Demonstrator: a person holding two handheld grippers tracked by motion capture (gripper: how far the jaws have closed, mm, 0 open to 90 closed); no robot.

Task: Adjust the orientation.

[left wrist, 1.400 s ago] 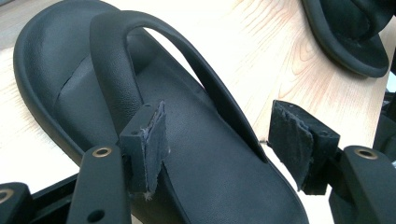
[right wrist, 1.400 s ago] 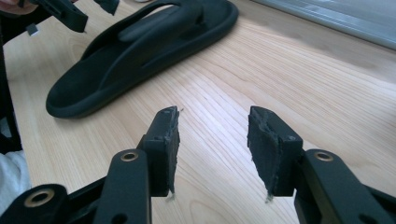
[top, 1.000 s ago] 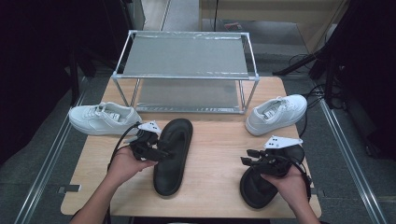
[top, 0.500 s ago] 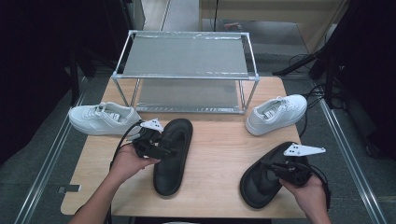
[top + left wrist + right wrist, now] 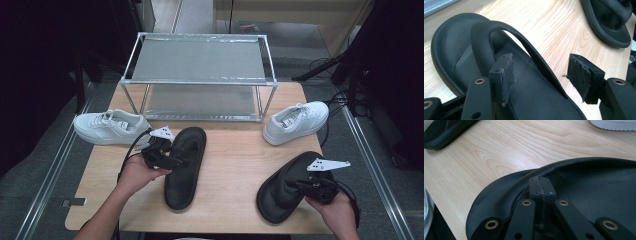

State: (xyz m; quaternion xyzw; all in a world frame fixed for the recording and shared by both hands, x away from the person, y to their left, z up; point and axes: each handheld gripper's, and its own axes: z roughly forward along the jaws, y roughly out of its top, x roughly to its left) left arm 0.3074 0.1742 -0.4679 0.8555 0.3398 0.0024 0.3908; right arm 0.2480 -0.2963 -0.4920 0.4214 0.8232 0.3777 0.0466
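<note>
While held low at centre-left of the high view, left gripper (image 5: pixel 177 161) with jaws spread wide, reaching right from the left hand (image 5: pixel 135 172) onto the left sandal (image 5: pixel 185 170). Seen in the left gripper view (image 5: pixel 541 72) straddling the black strap: one pad over the footbed just beside the strap, the other out over the table (image 5: pixel 554 30) beyond the sandal's (image 5: pixel 456 45) edge. Nothing pinched between the pads. Lies flat on the wood at centre frame, toe toward the rack (image 5: pixel 200 60).

Lower right of the high view: right gripper (image 5: pixel 300 184), gripped by the right hand (image 5: pixel 337 212), pointing left into the right sandal (image 5: pixel 282 192). Jaws pressed together in the right gripper view (image 5: pixel 541 186), pads meeting along a thin seam, tips up against the sandal's (image 5: pixel 599 190) curved black edge. Cannot tell whether any of that edge is caught between the pads. Sits near the table's front right corner, angled toward upper right.

Also visible: right sandal at upper right of the left gripper view (image 5: pixel 609 20); left sandal at upper left of the right gripper view (image 5: pixel 444 132).

White sneakers on either side of the rack: one at left (image 5: pixel 110 126), one at right (image 5: pixel 297 121), both well apart from the sandals. Metal-framed, two-shelved, standing at the table's far edge, upper centre.
</note>
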